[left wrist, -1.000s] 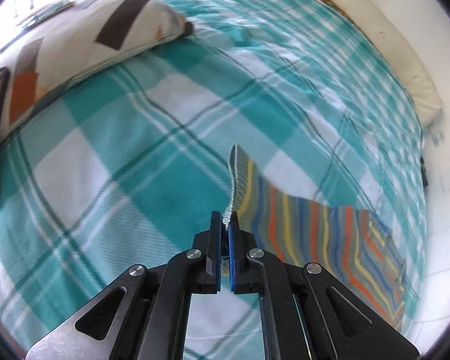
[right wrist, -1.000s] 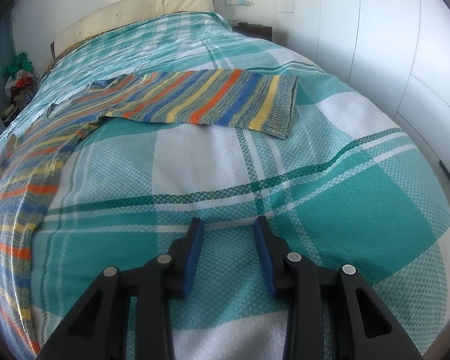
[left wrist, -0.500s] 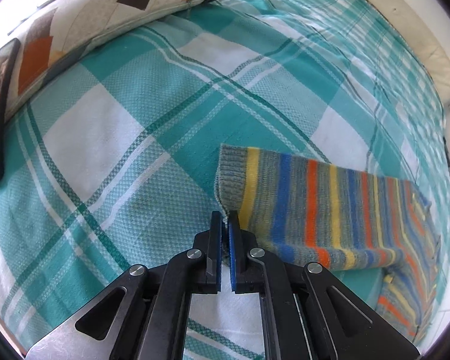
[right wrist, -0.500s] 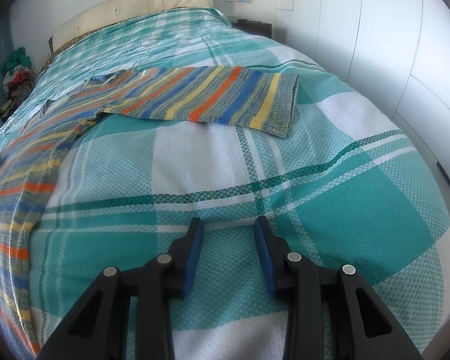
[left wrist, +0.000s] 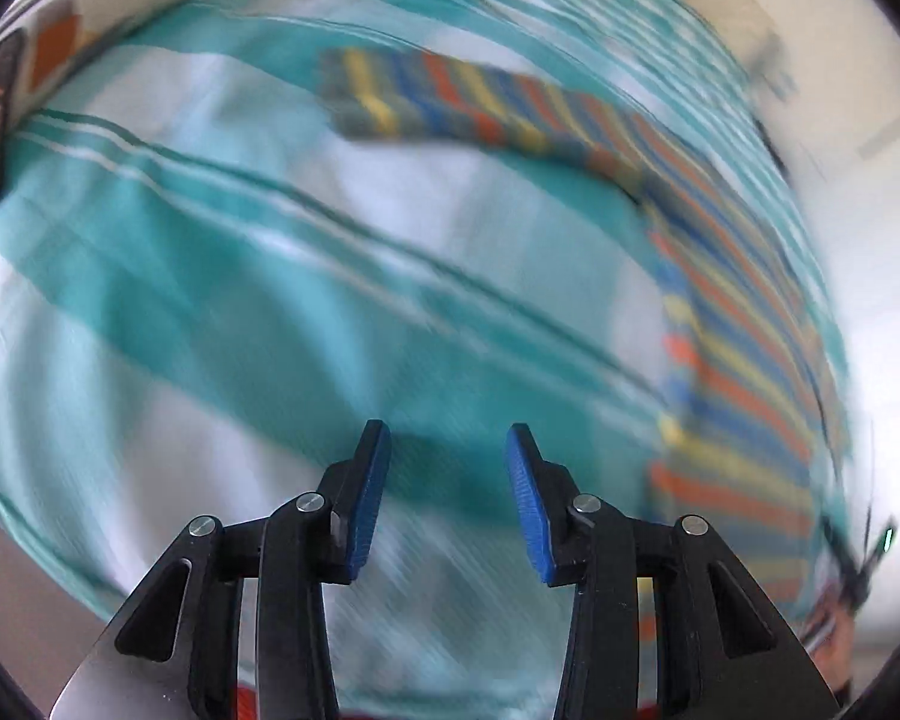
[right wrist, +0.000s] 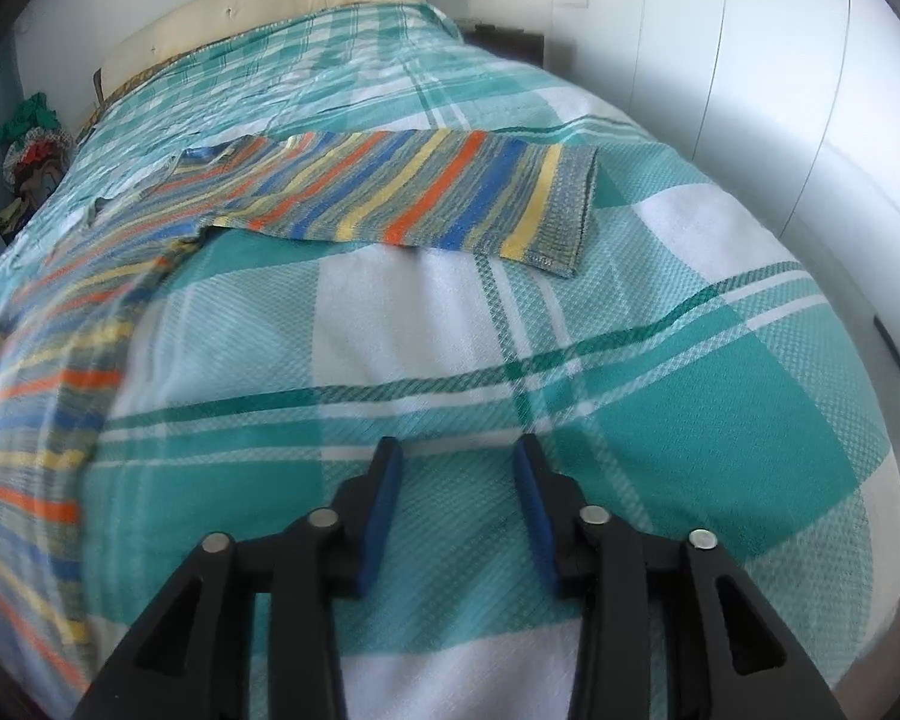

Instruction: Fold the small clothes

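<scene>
Both grippers, left (left wrist: pixel 448 450) & right (right wrist: pixel 456 462), opening w/ nothing between: grab the striped sweater's (right wrist: pixel 426 192) sleeve cuff (right wrist: pixel 573 210) square, fold inward flat.

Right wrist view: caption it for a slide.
Right hand-held gripper, jaws opening and empty, hovers over the teal plaid bedspread; striped sweater lies spread out beyond.

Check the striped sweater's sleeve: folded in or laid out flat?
Laid out flat. The striped sweater's sleeve stretches sideways across the plaid bedspread, cuff clear of the body, no fold.
</scene>
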`<state>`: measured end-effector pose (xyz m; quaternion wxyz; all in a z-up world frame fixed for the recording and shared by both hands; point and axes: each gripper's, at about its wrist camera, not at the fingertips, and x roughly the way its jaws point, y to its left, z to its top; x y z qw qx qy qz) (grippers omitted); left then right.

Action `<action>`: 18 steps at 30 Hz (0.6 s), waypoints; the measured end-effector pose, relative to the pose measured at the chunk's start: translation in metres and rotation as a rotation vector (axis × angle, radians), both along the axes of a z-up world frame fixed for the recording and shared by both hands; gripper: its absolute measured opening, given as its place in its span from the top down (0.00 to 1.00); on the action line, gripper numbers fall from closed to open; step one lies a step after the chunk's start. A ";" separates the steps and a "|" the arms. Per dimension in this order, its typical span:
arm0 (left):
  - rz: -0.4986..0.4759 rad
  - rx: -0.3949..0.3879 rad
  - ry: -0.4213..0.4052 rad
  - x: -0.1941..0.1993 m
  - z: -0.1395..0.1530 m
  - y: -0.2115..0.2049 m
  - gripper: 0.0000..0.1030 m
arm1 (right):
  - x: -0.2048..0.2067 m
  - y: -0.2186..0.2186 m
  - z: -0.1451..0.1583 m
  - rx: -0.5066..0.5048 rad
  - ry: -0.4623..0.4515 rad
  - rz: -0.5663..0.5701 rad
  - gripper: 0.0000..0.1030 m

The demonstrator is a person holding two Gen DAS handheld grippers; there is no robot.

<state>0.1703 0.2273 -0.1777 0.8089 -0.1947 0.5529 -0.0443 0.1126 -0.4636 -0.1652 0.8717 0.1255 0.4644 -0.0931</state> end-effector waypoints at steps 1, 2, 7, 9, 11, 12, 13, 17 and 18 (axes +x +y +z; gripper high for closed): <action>-0.036 -0.021 -0.015 -0.015 0.002 -0.011 0.54 | -0.007 0.003 0.007 0.078 -0.004 0.025 0.54; -0.064 -0.046 -0.026 -0.027 0.004 -0.020 0.48 | -0.014 0.008 0.011 0.141 -0.002 0.056 0.54; -0.221 -0.055 -0.041 -0.062 0.005 -0.059 0.44 | -0.059 0.048 0.015 0.452 0.076 0.253 0.54; -0.262 0.023 -0.034 -0.066 -0.003 -0.073 0.44 | -0.072 0.067 0.004 0.504 0.128 0.310 0.54; -0.278 0.087 -0.029 -0.066 -0.010 -0.085 0.45 | -0.077 0.086 -0.007 0.485 0.159 0.353 0.54; -0.284 0.113 -0.027 -0.064 -0.010 -0.093 0.50 | -0.076 0.094 -0.013 0.473 0.172 0.364 0.54; -0.307 0.127 -0.019 -0.063 -0.011 -0.100 0.94 | -0.074 0.100 -0.019 0.467 0.185 0.368 0.59; -0.332 0.145 -0.038 -0.072 0.007 -0.107 0.99 | -0.074 0.099 -0.014 0.479 0.206 0.339 0.96; -0.335 0.128 -0.053 -0.079 0.017 -0.106 0.99 | -0.079 0.097 -0.004 0.456 0.199 0.349 0.96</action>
